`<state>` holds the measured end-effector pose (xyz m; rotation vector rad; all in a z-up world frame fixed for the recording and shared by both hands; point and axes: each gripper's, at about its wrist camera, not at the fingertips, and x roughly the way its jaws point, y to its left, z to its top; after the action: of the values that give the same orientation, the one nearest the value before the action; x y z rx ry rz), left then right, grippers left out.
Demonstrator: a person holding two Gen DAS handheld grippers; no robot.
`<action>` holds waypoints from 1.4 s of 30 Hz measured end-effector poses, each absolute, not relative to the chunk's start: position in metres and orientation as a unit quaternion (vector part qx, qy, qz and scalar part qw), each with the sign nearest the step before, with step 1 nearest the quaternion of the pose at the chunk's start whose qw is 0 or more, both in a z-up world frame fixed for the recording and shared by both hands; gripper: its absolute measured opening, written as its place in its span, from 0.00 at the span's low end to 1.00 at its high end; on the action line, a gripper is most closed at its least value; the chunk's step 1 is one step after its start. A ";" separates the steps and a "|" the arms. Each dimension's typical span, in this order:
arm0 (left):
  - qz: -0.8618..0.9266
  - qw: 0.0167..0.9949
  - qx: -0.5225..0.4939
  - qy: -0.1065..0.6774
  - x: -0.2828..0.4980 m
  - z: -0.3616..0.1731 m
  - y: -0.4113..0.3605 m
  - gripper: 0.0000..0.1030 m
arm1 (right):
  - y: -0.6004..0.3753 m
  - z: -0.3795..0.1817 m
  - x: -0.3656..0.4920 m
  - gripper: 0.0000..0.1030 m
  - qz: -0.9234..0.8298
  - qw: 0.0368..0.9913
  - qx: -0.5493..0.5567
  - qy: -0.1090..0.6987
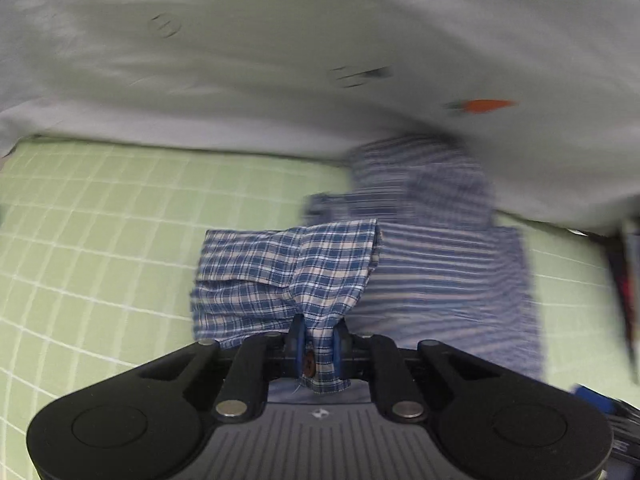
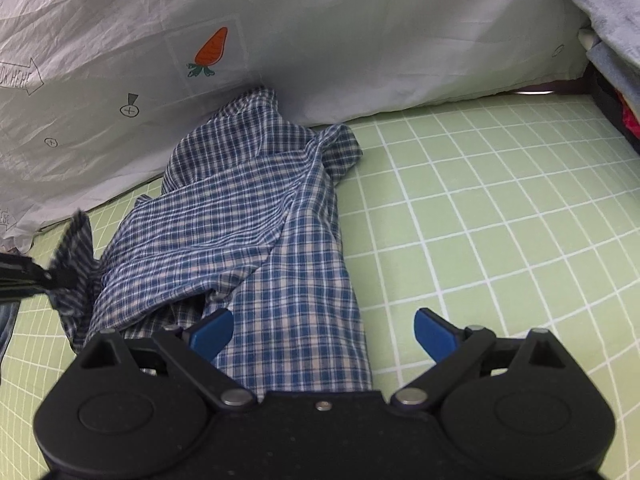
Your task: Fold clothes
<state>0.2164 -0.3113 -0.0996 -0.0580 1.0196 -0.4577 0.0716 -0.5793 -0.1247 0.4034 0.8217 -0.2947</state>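
The left gripper (image 1: 318,344) is clenched on a buttoned edge of the crumpled blue-and-white checked cotton shirt (image 2: 248,216), which lies on the green gridded mat (image 2: 500,208). The right gripper (image 2: 324,332) hangs released above its hem, beside a wrinkled white carrot-printed sheet (image 2: 320,40).

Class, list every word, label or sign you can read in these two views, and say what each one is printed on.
"OK HERE": in an arrow outline on the white sheet, cut off at the frame's left edge.
Second arrow lower left: too cut off to read.
Signs on the sheet, no words: carrot picture, circled plus marks.
Left wrist view: sheet marks are blurred; no text on the shirt.
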 end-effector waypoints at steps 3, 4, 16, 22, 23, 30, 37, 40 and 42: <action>-0.266 0.824 -0.056 0.497 0.194 -0.091 -0.324 0.14 | -0.580 -0.120 0.061 0.95 -0.150 0.888 0.196 0.389; -0.280 0.815 -0.061 0.504 0.186 -0.091 -0.330 0.14 | -0.580 -0.119 0.057 0.95 -0.152 0.888 0.198 0.386; -0.269 0.800 -0.016 0.536 0.146 -0.097 -0.343 0.76 | -0.579 -0.104 0.035 0.95 -0.166 0.896 0.200 0.360; -0.209 0.817 0.002 0.537 0.160 -0.104 -0.321 0.79 | -0.553 -0.101 0.072 0.95 -0.109 0.912 0.164 0.359; -0.201 0.816 0.001 0.542 0.163 -0.108 -0.317 0.79 | -0.547 -0.102 0.079 0.95 -0.096 0.914 0.159 0.361; -0.165 0.809 -0.006 0.564 0.179 -0.122 -0.297 0.79 | -0.508 -0.118 0.113 0.62 -0.002 0.907 0.146 0.394; -0.164 0.828 -0.008 0.536 0.148 -0.090 -0.281 0.79 | -0.497 -0.112 0.083 0.02 0.042 0.906 0.129 0.400; -0.162 0.833 -0.023 0.529 0.119 -0.073 -0.274 0.79 | -0.503 -0.099 0.051 0.02 0.030 0.907 0.169 0.385; -0.158 0.836 -0.030 0.525 0.097 -0.064 -0.270 0.79 | -0.507 -0.095 0.026 0.02 0.023 0.902 0.204 0.380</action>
<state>0.0970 -0.2701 -0.0640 -0.0634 1.1121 -0.3346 0.0261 -0.5073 -0.0948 0.4222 0.7850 0.0476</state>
